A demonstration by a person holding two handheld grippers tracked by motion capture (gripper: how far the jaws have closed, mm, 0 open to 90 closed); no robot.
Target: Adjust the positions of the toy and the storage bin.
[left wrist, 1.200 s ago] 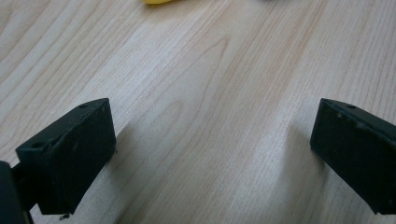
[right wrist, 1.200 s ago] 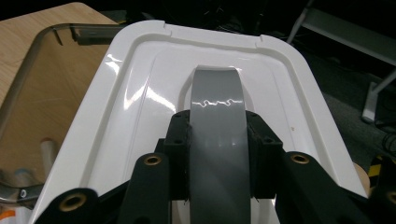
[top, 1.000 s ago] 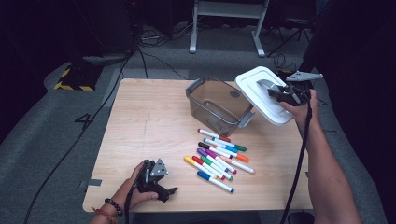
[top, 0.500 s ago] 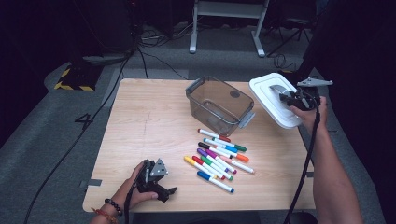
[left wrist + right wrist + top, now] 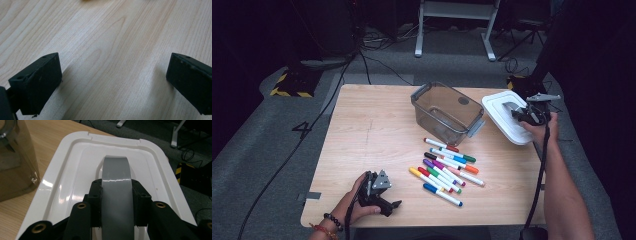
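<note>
Two grippers work at a wooden table point(image 5: 362, 130). The right gripper point(image 5: 116, 195) pinches the grey handle point(image 5: 116, 182) of a white lid point(image 5: 504, 117), just right of the clear bin point(image 5: 444, 112). The left gripper point(image 5: 379, 192), jaws spread and empty, rests well left of the bin, near the table's front edge. The lid overhangs the table's edge; released there, it might tip off. The right gripper view shows the pinch itself; the high view adds the markers point(image 5: 447, 167) in front of the bin.

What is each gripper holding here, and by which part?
The right gripper clamps the white lid by its grey handle. The left gripper holds nothing, its jaws open over the table.
</note>
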